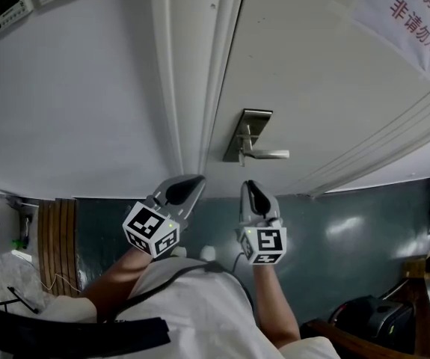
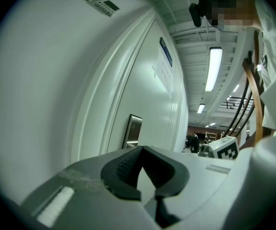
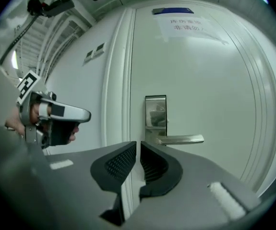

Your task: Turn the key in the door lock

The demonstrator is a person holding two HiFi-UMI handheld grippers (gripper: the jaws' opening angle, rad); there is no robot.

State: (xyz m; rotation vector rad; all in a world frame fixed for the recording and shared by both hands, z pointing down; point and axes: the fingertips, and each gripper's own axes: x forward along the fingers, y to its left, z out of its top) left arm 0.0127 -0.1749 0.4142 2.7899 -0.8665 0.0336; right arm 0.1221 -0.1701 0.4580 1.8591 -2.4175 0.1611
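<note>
With the left gripper [image 1: 185, 189] clenched empty and the right gripper [image 3: 138, 145] closing its jaws on nothing, both short of the lock plate [image 3: 155, 111], turning seemingly remains undone.

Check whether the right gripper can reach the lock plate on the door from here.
Probably yes: the right gripper points toward the lock plate, with only open air between them. Its jaws are closing with nothing between them.

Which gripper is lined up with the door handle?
The right gripper, empty jaws closing, directly below the lever handle in the head view; the left gripper sits under the door frame instead.
</note>
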